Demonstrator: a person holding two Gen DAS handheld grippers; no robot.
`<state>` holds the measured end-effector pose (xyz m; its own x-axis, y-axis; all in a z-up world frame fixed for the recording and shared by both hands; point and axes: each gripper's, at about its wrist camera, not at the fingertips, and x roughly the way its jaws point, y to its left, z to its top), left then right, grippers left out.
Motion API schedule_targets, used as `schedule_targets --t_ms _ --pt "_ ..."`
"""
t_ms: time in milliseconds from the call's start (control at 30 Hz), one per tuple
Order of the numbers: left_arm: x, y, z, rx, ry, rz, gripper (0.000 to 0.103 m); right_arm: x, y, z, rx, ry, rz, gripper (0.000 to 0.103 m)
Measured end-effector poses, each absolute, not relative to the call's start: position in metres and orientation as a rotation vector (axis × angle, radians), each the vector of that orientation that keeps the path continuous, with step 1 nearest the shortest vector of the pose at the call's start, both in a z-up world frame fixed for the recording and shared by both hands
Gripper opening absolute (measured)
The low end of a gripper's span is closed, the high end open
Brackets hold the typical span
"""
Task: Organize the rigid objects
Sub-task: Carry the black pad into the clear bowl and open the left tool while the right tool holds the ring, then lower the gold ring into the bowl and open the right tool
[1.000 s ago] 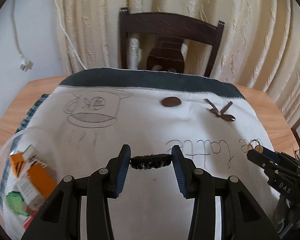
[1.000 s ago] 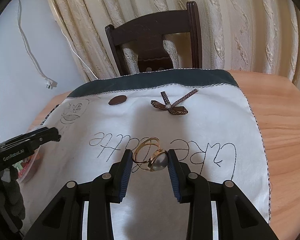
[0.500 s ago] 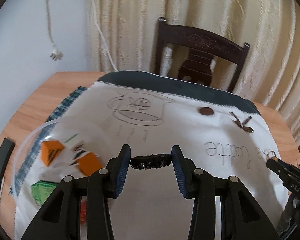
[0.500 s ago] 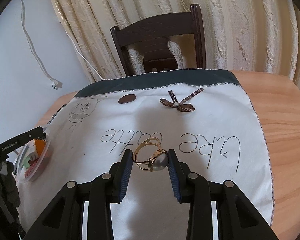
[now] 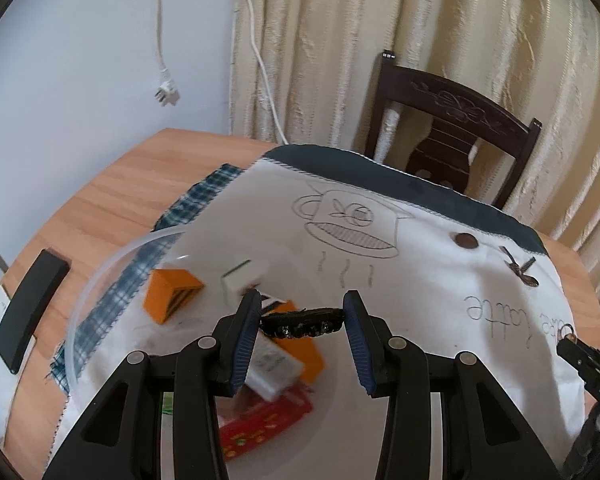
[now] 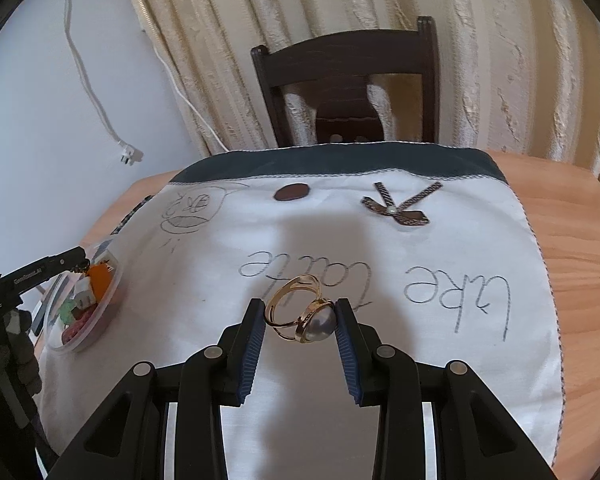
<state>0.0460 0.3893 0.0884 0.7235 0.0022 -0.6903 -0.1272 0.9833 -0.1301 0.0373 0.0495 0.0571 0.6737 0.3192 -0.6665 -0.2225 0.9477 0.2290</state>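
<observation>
left gripper point(image 5: 302, 316) has swung over the clear plastic bowl point(image 5: 100, 280) now, jaws pinched on the black beaded hair clip point(image 5: 302, 322); a second ago it hung over bare cloth with the bowl only at the frame's left edge, so the drop looks close; orange blocks point(image 5: 170, 294), a white tile point(image 5: 244, 280) and a red piece point(image 5: 266, 426) already sit in the bowl; right gripper point(image 6: 300, 316) clamps the gold pearl ring point(image 6: 304, 316) above the white embroidered cloth point(image 6: 420, 320), much as before, well apart from the bowl, waiting its turn i'd say; the brown oval piece point(image 6: 291, 192) and ribbon bow point(image 6: 398, 206) lie untouched on the cloth near the chair point(image 6: 348, 80)
</observation>
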Motion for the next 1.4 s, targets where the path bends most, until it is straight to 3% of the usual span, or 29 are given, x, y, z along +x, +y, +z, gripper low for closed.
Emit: schedule_targets --t_ms 1133,1200,1267,1400 --pt "0.029 0.464 0.060 -0.230 0.728 0.219 0.044 0.030 0.189 0.072 0.021 0.786 0.516 0.038" --pt "0.029 0.465 0.059 -0.229 0.723 0.228 0.048 0.031 0.199 0.072 0.015 0.786 0.533 0.038" --pt "0.028 0.467 0.060 -0.229 0.714 0.237 0.060 0.031 0.208 0.073 0.009 0.786 0.549 0.038" --pt "0.024 0.468 0.063 -0.221 0.686 0.252 0.063 0.034 0.229 0.072 -0.002 0.788 0.581 0.038"
